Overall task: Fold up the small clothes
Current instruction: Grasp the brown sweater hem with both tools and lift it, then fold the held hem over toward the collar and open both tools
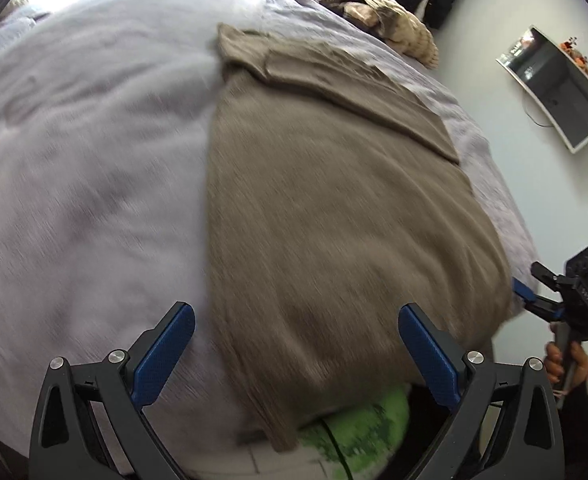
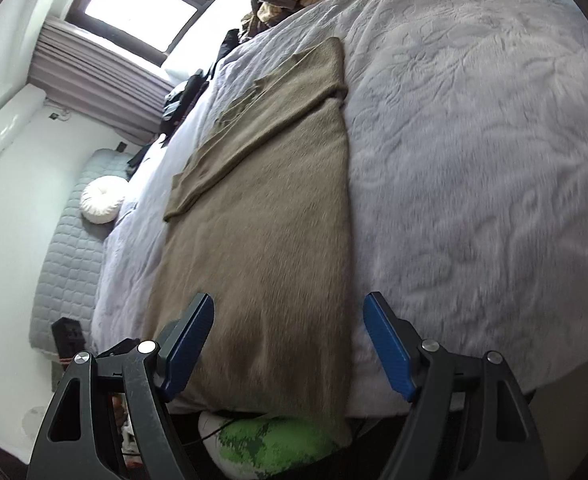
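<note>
Sweater (image 1: 334,216): a brown knit, lying flat on the bed (image 1: 93,160), folded lengthwise into a long strip with one sleeve laid diagonally across its far part. Its near hem hangs over the bed edge above a green object (image 1: 362,420).

Left wrist view. We see the left gripper (image 1: 296,354) with its jaws wide apart and nothing between them; they hover above the near hem, one finger over the bare bed cover, the other over the knit. The right gripper (image 1: 534,292) shows at the right edge beside the sweater's right border, held by a hand (image 1: 562,360); from here we cannot tell how its jaws stand. Other clothes (image 1: 382,20) are piled at the far side of the bed.

Right wrist view. The right gripper (image 2: 289,346) also has its jaws apart and empty, straddling the near end of the sweater (image 2: 261,220). A window (image 2: 133,4) and a round cushion (image 2: 101,198) lie to the left.

Risks, as we judge them: a pinch that takes only the top layer would open the lengthwise fold when lifted; uneven lifting by the two grippers would skew the cross fold; the loose sleeve could slide off; the overhanging hem could drag the sweater off the bed.

No brand, label or legible writing appears in either view.
</note>
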Available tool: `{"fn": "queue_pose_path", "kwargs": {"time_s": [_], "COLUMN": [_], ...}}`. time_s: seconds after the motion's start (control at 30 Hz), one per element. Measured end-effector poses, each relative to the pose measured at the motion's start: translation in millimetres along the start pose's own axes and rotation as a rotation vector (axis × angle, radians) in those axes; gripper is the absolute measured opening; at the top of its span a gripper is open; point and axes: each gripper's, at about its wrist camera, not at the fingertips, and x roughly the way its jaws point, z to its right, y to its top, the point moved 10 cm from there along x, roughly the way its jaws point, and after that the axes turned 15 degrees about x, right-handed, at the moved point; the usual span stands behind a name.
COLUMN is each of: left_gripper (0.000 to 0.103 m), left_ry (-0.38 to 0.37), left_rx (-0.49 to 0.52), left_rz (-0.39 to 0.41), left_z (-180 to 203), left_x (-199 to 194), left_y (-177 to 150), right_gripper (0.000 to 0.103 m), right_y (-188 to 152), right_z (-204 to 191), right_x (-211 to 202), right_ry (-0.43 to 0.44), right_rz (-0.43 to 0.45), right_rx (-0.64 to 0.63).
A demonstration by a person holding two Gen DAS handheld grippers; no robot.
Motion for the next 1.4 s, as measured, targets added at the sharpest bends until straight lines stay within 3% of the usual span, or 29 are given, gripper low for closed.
{"fn": "queue_pose_path", "kwargs": {"time_s": [0.23,0.43,0.53,0.63,0.77,0.9,0.97,1.03,1.07,1.13,1.3,1.4], "left_gripper": [0.102,0.102,0.102,0.102,0.101,0.083,0.062,0.018,0.016,0.016,0.016,0.016], "left_ry": [-0.022,-0.081,-0.106,-0.183,-0.194,-0.203,-0.201,-0.192,-0.199,-0.240,-0.342,-0.365], "left_rx": [0.038,0.032,0.006,-0.006,-0.015,-0.048,-0.060,-0.074,-0.082,-0.107,-0.128,-0.135], "left_rz": [-0.016,-0.011,-0.003,0.012,-0.010,-0.009,-0.013,-0.035,-0.043,-0.027,0.097,0.175], "left_z": [18,25,29,42,46,43,38,31,30,30,34,31], "left_x": [2,1,0,-3,7,8,9,13,14,10,-22,-41], "left_y": [-21,-29,-29,-28,-34,-38,-40,-43,-45,-44,-21,4], "right_gripper": [0.080,0.080,0.081,0.081,0.081,0.080,0.066,0.019,0.011,0.009,0.008,0.008], "right_y": [-50,-74,-84,-89,-87,-84,-85,-89,-91,-92,-78,-59], "right_z": [15,23,8,-14,-11,5,11,17,18,10,-35,-62], "right_x": [8,29,31,24,26,30,34,41,43,40,6,-12], "right_ry": [0.067,0.094,0.178,0.280,0.295,0.296,0.297,0.264,0.255,0.309,0.559,0.671], "right_rz": [-0.113,-0.177,-0.205,-0.220,-0.216,-0.208,-0.213,-0.227,-0.234,-0.235,-0.204,-0.171], "right_rx": [-0.007,-0.006,-0.027,-0.060,-0.015,0.081,0.120,0.137,0.140,0.151,0.146,0.154]}}
